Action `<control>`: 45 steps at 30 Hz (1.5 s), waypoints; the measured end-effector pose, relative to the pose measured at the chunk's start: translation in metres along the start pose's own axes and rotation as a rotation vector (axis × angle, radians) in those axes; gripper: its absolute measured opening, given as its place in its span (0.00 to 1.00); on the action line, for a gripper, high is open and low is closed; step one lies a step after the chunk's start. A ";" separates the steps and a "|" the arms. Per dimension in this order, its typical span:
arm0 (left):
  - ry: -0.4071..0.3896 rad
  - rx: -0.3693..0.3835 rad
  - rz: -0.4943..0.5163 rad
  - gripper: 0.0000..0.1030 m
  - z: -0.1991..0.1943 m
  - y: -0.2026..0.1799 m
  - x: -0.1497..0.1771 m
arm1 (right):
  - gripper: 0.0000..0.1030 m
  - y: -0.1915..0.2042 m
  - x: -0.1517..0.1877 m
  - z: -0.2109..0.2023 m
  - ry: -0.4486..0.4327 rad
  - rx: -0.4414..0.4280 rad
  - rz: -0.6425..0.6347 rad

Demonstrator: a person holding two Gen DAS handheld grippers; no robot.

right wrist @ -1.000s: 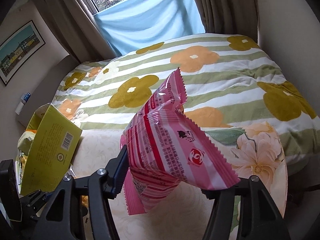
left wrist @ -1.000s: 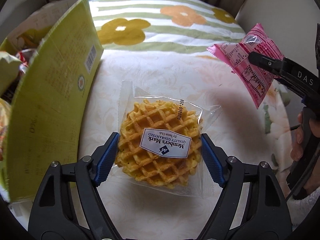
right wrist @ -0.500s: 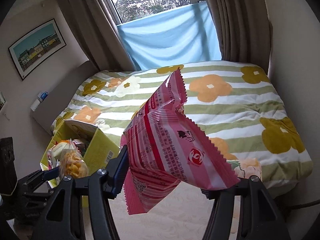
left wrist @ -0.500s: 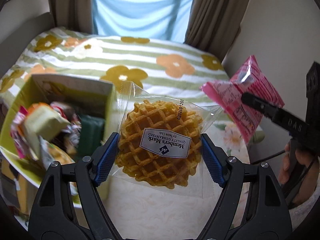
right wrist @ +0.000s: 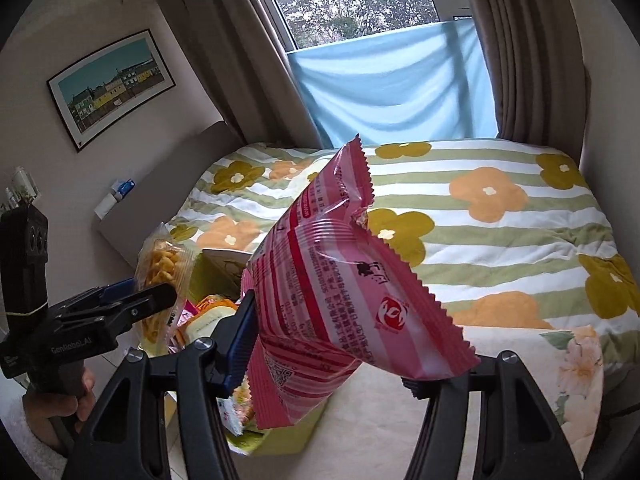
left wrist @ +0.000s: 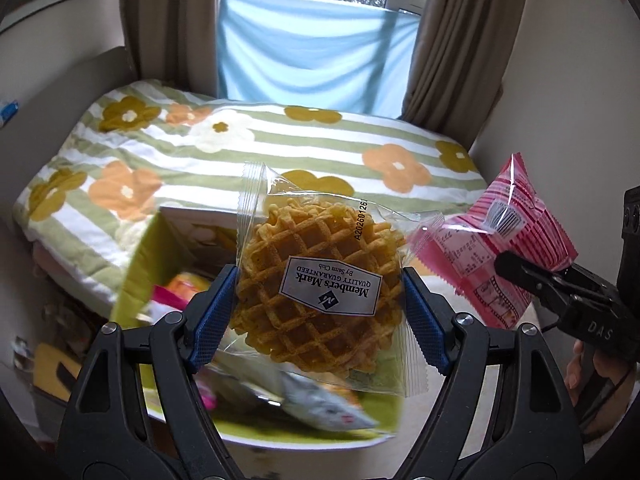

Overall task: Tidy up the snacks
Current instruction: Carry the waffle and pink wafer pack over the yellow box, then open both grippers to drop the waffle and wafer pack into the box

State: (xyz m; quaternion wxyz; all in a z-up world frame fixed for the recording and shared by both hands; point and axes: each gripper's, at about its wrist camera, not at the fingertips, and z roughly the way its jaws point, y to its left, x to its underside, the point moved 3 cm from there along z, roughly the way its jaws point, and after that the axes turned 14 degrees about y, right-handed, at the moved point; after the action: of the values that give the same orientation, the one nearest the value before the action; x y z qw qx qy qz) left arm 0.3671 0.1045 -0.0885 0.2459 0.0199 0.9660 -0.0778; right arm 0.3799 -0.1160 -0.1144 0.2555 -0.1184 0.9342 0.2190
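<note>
Both grippers risen from the table: left gripper [left wrist: 318, 300] clamps the waffle [left wrist: 320, 280], right gripper [right wrist: 332, 350] the pink packet [right wrist: 340, 288]; box [left wrist: 136, 264] now below, ready for drops.

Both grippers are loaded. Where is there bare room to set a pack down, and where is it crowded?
Bare: the cream tabletop right of the green box, up to the floral bedspread. Crowded: the box is piled with packs. The left gripper holds the waffle pack above it; the right gripper holds the pink pack.
</note>
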 end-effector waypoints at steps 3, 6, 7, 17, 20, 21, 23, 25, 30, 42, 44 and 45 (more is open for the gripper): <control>0.020 0.001 0.011 0.75 0.006 0.036 -0.007 | 0.55 0.027 -0.001 0.024 0.008 -0.008 0.019; 0.050 0.010 0.030 0.75 0.016 0.064 -0.016 | 0.55 0.045 0.001 0.043 0.018 0.007 0.051; 0.066 0.009 0.041 0.75 0.021 0.070 -0.019 | 0.55 0.050 0.002 0.048 0.024 0.012 0.062; 0.150 -0.015 0.074 0.85 0.061 0.091 -0.029 | 0.55 0.057 0.002 0.070 0.083 0.059 0.102; 0.155 -0.078 0.067 0.99 0.064 0.094 -0.029 | 0.55 0.051 -0.001 0.074 0.096 0.051 0.123; 0.151 -0.086 0.068 0.99 0.063 0.095 -0.028 | 0.55 0.052 -0.003 0.076 0.099 0.042 0.137; 0.151 -0.090 0.075 0.99 0.062 0.095 -0.027 | 0.56 0.048 -0.005 0.080 0.110 0.016 0.164; 0.151 -0.103 0.068 0.99 0.060 0.096 -0.025 | 0.56 0.047 -0.005 0.083 0.123 0.005 0.178; 0.155 -0.100 0.032 0.99 0.056 0.097 -0.018 | 0.57 0.049 -0.009 0.097 0.164 -0.029 0.175; 0.169 -0.104 0.006 0.99 0.059 0.096 -0.006 | 0.97 0.056 -0.006 0.106 0.165 0.144 0.067; 0.173 -0.102 0.006 0.99 0.058 0.096 -0.003 | 0.97 0.055 -0.005 0.102 0.153 0.148 0.069; 0.172 -0.099 0.007 0.99 0.057 0.095 -0.001 | 0.97 0.056 -0.005 0.100 0.151 0.149 0.067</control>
State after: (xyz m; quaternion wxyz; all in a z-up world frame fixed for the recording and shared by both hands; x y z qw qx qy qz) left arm 0.4024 0.1893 -0.1509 0.1628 0.0176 0.9861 -0.0270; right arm 0.4078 -0.0196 -0.1696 0.1852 -0.0840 0.9679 0.1479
